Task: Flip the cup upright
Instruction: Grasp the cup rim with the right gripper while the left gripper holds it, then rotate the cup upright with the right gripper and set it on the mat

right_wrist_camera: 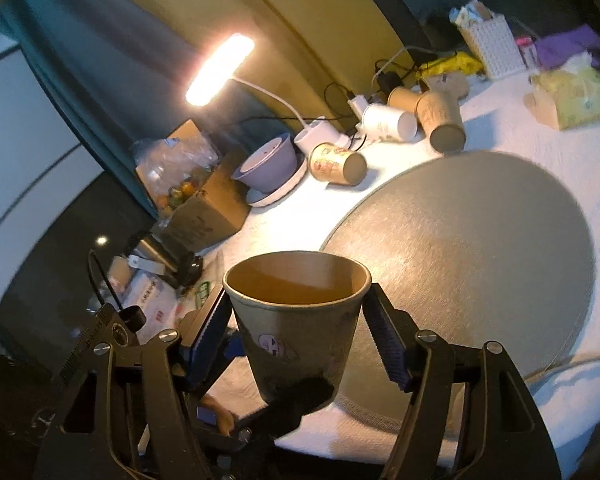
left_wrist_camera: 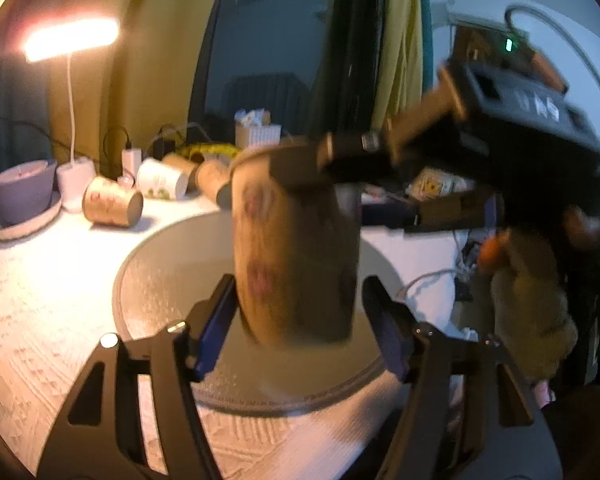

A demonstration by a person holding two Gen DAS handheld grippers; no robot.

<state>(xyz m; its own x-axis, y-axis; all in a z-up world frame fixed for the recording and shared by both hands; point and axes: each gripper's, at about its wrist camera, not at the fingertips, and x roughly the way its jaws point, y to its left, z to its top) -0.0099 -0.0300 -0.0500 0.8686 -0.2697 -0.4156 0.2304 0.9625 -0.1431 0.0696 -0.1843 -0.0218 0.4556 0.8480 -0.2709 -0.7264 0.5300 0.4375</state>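
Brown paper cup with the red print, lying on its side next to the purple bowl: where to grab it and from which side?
Take the printed cup across mid-wall, fingers on opposite sides of its tapered body, coming from above. It lies on its side, base toward the round grey mat. The purple bowl and lamp base crowd its mouth end, so approach from the mat side.

cup (right_wrist_camera: 296,320) upright between right tongs (right_wrist_camera: 296,332) above near edge of round mat (right_wrist_camera: 480,260) on desk (right_wrist_camera: 580,152), tipped cups (right_wrist_camera: 336,163) behind mat by lamp base (right_wrist_camera: 318,132), bowl (right_wrist_camera: 266,164) left of them, basket (right_wrist_camera: 494,46) far back
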